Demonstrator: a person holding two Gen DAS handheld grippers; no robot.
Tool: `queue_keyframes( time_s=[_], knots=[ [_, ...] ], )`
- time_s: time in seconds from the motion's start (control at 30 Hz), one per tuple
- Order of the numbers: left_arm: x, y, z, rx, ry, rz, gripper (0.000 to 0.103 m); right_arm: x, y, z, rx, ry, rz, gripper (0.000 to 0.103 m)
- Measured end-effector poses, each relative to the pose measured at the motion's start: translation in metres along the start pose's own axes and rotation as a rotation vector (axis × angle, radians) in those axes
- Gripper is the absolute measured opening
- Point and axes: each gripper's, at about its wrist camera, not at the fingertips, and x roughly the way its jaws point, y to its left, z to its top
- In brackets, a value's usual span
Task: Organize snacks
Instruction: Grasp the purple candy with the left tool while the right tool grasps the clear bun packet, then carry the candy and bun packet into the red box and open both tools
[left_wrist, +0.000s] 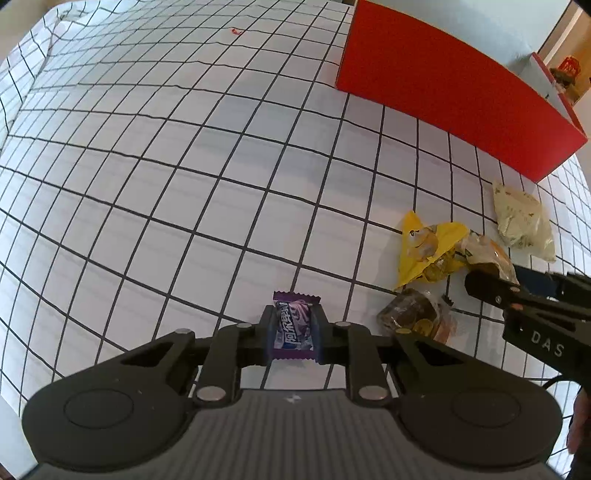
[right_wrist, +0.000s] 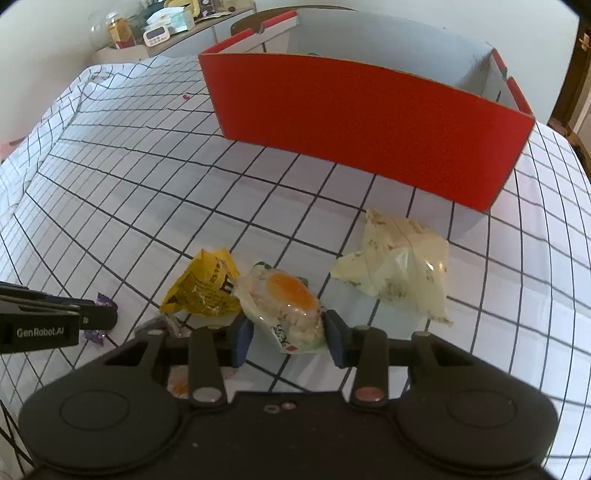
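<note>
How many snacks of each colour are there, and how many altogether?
Purple: 1, the purple candy in the left gripper.
Yellow: 1, the yellow packet.
Clear with orange middle: 1, the egg-like snack in the right gripper.
Pale cream: 1, the cream bag.
Brown: 1, the brown snack pack.
Total: 5

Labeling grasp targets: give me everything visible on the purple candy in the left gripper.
The purple candy is a small pillow-shaped sweet in glossy purple foil-like wrap with crimped, zigzag ends and white lettering on a bluish panel. It sits lengthwise between the left gripper's fingers, which press on its two long sides; the gripper is shut on it. Its far end pokes out past the fingertips over the checked tablecloth. Whether it rests on the cloth cannot be told. In the right wrist view only purple scraps show beside the fingers.
</note>
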Motion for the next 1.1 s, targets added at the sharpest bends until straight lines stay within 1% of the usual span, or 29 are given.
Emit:
queue_keyframes(
  time_s=[0.23,0.43,0.73,1.1],
  knots=[
    [-0.013,0.001,-0.002,-0.009,-0.016,-0.027,0.018,-0.022,-0.001,-0.009,0.051,-0.025,0.014,0.039],
    [-0.04,0.0,0.0,-0.002,-0.064,-0.052,0.018,-0.045,-0.001,-0.009,0.074,-0.061,0.021,0.039],
    [-0.086,-0.004,0.01,0.022,-0.146,-0.079,0.018,-0.09,0.003,0.001,0.082,-0.146,0.033,0.039],
    [-0.129,-0.022,0.036,0.064,-0.248,-0.107,0.019,-0.13,-0.001,0.025,0.075,-0.236,0.031,0.04]
  ],
)
